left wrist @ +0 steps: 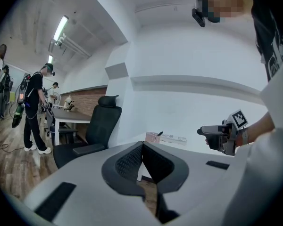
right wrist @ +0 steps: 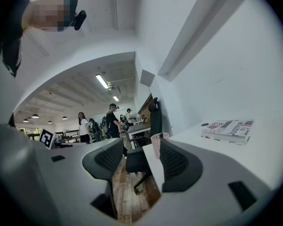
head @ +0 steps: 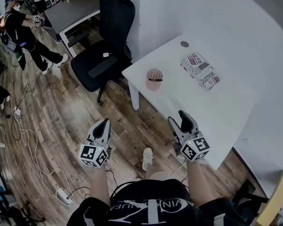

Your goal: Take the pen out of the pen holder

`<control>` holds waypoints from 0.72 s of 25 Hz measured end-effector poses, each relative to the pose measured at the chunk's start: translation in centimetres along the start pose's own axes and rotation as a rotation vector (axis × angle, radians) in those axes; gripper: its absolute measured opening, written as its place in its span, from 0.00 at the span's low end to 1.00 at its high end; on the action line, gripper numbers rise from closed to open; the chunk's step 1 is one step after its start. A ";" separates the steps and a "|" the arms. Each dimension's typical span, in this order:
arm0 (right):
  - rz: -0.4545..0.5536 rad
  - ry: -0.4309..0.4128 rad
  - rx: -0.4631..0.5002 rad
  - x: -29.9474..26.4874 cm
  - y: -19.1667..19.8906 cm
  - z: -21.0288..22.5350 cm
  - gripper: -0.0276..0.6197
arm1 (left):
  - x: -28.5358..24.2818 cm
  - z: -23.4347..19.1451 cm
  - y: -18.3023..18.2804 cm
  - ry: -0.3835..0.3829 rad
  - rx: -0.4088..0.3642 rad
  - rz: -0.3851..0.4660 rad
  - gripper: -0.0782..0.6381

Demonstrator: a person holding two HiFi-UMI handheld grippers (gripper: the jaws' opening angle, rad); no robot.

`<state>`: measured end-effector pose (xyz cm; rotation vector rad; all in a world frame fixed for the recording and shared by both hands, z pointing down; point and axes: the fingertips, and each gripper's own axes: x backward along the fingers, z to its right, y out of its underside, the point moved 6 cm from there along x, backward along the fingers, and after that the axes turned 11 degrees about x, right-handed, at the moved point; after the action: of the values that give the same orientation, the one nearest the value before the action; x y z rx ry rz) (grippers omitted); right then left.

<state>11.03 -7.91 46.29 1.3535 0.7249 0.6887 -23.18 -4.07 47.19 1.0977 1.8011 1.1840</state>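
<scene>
The head view looks steeply down from above the person onto a wooden floor (head: 61,126), with the near corner of a white counter (head: 217,112) at the right. The left gripper (head: 103,125) and right gripper (head: 180,119) sit low in the frame. The left gripper view rides close behind its jaws, low and level, facing the counter from off its edge. The right gripper view looks along its jaws over the counter's near edge into the room. All three views share the pen holder (head: 154,79), black chair (head: 108,41) and book (head: 200,71). Each gripper view catches the other gripper at its side.
</scene>
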 end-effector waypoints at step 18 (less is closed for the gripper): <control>-0.054 -0.065 0.025 -9.5 0.2 6.8 0.40 | -10.7 -2.0 -1.0 -0.016 0.017 0.005 0.13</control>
<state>10.69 -19.50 47.60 1.3683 0.7178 0.5916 -21.05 -14.73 48.04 1.1187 1.8001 1.1610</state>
